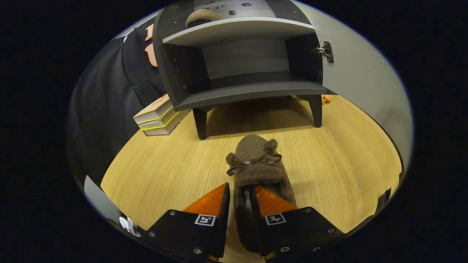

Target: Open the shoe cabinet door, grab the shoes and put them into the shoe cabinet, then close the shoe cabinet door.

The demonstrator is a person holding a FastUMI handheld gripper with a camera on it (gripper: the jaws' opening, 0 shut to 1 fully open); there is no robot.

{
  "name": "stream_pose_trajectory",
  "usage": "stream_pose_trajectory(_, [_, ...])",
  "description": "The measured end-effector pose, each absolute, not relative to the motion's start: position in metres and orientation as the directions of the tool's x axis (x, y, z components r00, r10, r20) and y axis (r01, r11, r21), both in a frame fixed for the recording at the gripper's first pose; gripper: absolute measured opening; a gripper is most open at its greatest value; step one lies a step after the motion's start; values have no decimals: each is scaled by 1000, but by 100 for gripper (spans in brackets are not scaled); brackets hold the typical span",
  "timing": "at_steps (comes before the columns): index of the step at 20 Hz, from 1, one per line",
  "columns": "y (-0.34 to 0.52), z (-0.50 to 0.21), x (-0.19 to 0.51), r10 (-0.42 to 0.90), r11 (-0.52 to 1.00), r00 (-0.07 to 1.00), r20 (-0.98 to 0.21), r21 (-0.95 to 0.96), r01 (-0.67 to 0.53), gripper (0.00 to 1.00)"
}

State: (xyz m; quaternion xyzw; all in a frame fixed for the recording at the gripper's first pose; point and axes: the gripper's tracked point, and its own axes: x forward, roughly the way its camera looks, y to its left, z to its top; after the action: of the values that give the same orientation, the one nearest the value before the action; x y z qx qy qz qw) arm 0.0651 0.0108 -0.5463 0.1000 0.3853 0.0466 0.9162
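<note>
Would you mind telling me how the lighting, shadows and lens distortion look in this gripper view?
Gripper view: even, soft light with no glare on the wooden floor; a broad shadow lies under the shoe cabinet; the fisheye lens bows its shelves and open door; the brown slipper is sharp, its heel wall pinched in the tool; the cabinet's interior is dim.

The tongs hide the heel of the brown slipper on the surface, so their grip there cannot be judged. A second slipper on the cabinet's upper shelf shows just a rounded end, and a small orange thing behind the cabinet's right leg is too small to identify.
</note>
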Motion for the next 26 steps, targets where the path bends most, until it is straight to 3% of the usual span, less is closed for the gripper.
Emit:
stream_pose_trajectory(9, [17, -559, 90, 185, 963, 668, -720, 267, 22, 7])
stream_pose_trajectory(15, [4, -531, 85, 175, 965, 676, -716, 261, 26, 6])
stream_pose_trajectory(26, [-23, -354, 92, 56, 985, 821, -568, 167, 48, 6])
